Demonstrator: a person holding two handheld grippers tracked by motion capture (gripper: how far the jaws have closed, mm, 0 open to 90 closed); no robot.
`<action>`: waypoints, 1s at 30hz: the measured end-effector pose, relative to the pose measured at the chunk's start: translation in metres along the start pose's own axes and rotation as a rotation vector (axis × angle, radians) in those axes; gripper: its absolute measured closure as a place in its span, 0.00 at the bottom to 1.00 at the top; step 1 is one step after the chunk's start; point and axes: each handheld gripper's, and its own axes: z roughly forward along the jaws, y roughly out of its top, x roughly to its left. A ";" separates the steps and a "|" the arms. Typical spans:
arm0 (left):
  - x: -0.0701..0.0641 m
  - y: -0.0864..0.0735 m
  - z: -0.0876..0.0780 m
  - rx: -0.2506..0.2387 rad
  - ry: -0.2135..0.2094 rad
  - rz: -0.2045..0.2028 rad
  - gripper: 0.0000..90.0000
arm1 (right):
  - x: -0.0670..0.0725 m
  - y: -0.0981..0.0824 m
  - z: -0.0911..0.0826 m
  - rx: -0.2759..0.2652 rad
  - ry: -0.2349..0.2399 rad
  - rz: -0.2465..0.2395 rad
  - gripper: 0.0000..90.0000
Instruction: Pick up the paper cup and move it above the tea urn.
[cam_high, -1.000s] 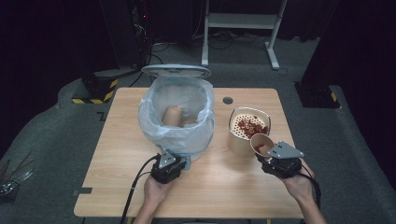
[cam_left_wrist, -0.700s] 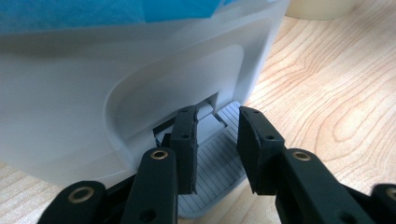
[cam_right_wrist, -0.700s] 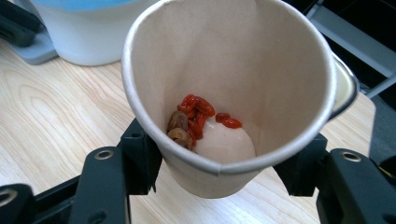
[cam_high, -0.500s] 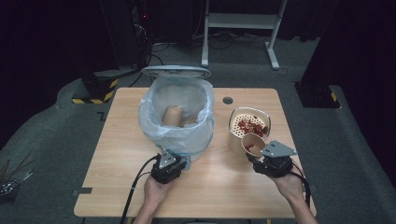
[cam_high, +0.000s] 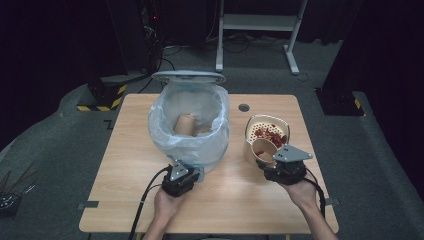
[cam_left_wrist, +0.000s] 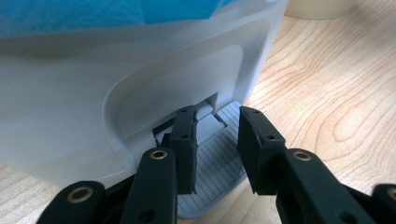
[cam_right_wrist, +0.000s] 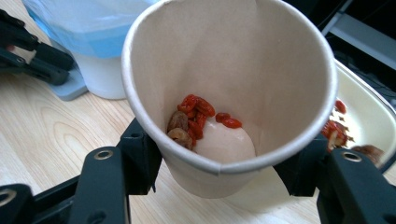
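On pale wooden surface: lined bin, bowl | dark room, grey floor | right gripper jaws clamping paper cup beside bowl | left gripper jaws apart over bin pedal

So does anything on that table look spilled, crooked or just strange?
Nothing looks spilled. The one odd thing: the paper cup clamped in the right gripper is tipped over beside the strainer bowl, yet red berries and brown bits cling inside it. Another cup lies in the lined bin.
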 end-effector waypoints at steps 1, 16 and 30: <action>0.000 0.000 0.000 0.000 0.000 0.000 0.75 | 0.000 0.001 0.001 -0.004 0.001 -0.006 0.45; 0.000 0.000 0.000 -0.001 -0.015 -0.006 0.75 | -0.003 0.026 0.010 -0.030 0.057 0.023 0.45; 0.001 0.000 0.000 -0.003 -0.016 -0.007 0.75 | 0.000 0.044 0.021 -0.041 0.096 0.031 0.44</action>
